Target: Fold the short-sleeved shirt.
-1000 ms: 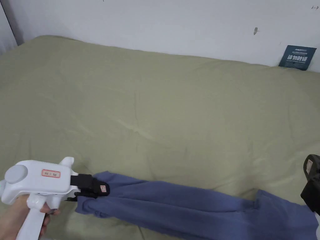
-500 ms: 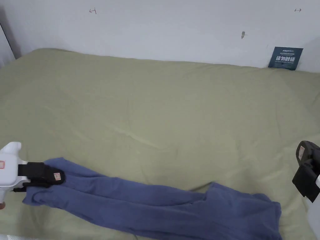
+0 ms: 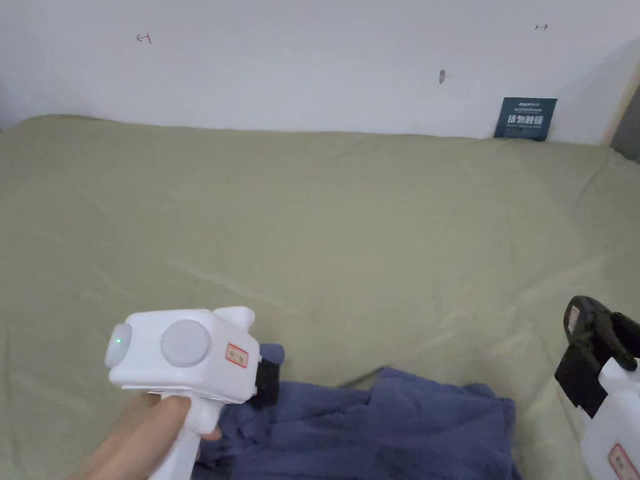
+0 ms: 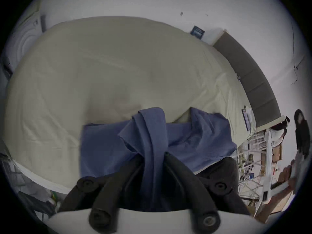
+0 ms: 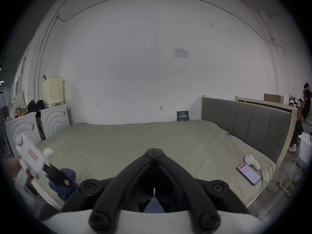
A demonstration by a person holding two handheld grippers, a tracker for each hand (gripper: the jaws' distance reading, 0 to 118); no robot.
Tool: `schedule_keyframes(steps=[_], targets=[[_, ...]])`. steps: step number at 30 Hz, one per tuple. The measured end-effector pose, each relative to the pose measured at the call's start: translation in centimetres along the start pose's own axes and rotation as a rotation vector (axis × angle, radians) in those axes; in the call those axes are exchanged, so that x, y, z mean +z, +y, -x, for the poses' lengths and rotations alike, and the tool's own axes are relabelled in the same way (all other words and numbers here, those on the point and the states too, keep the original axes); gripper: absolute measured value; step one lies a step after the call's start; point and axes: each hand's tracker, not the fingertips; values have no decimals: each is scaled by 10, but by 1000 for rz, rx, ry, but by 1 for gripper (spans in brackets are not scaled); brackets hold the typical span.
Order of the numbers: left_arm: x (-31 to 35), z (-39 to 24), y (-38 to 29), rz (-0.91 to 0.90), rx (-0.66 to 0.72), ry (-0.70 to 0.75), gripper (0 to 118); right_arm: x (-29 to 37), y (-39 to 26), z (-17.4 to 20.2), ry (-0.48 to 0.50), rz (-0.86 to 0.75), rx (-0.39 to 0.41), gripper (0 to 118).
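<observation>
The blue shirt lies bunched at the near edge of the bed. The left gripper pinches a gathered fold of it, lifted above the rest. The right gripper, jaws pressed together and holding nothing, hovers just right of the shirt. A phone lies far right on the bed.

Bed lies open beyond the shirt; phone perhaps crowds its headboard end.
</observation>
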Motion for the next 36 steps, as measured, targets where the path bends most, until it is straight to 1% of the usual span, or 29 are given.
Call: schedule_keyframes(steps=[1, 2, 3, 4, 5, 6, 7, 8, 9, 10, 11, 12, 15, 17, 18, 19, 20, 22, 25, 26, 27, 28, 30, 33, 36], targets=[[-12, -6, -1, -1, -18, 0, 21, 0, 0, -2, -6, 1, -2, 0], [-26, -12, -3, -3, -49, -1, 73, 1, -1, -5, -12, 4, -5, 0], [-39, -18, -4, 19, -65, -23, 112, 1, -1, -8, -19, 8, -10, 0], [-51, -22, -6, 48, -65, -57, 118, 1, -2, -10, -22, 12, -15, 0], [-58, -22, -9, 61, -35, -75, 110, 0, -2, -12, -28, 15, -19, 0], [-51, -20, -7, 16, -10, -80, 110, 0, -3, -15, -33, 19, -22, 0], [-47, -17, -4, 25, 7, -91, 110, 1, -3, -16, -35, 21, -23, 0], [-40, -21, -6, 15, 42, -130, 107, 1, -3, -17, -40, 22, -25, 0], [-27, -16, -5, -14, 78, -147, 99, 0, -4, -17, -40, 23, -26, 0], [-15, -10, -3, -40, 86, -174, 79, -1, -4, -17, -40, 27, -26, 0], [0, -3, -2, -66, 91, -185, 27, -2, -4, -17, -40, 32, -27, 0], [7, 10, -2, -96, 96, -180, 0, -3, -5, -16, -37, 35, -31, 0], [16, 35, -2, -122, 98, -156, 0, -8, -7, -13, -19, 45, -50, 0], [7, 48, 2, -108, 127, -174, 0, -11, -10, -9, -10, 49, -52, 0], [-3, 50, 2, -83, 163, -196, 0, -12, -11, -7, -2, 55, -51, 0], [-15, 51, 2, -50, 165, -225, 0, -12, -11, -6, 4, 60, -48, 0], [-30, 40, -9, -28, 174, -239, 0, -12, -12, -4, 6, 62, -45, 0], [-60, 26, -16, 13, 146, -227, 0, -12, -13, -4, 12, 71, -41, 0], [-98, 4, -32, 107, 186, -385, 0, -10, -14, -5, 5, 80, -32, 0], [-105, -3, -36, 119, 176, -369, 0, -11, -14, -5, 3, 84, -30, 0], [-108, -4, -36, 88, 149, -339, 0, -12, -15, -6, 1, 89, -29, 0], [-106, -3, -34, 77, 140, -343, 0, -14, -16, -6, -1, 95, -27, 0], [-91, 6, -27, 87, 165, -364, 0, -18, -17, -5, -1, 104, -30, 0], [-37, 27, -20, 3, 117, -368, 0, -22, -17, 1, 9, 104, -36, 0], [22, 67, -19, -94, 127, -336, 0, -27, -16, 10, 34, 103, -34, 0]])
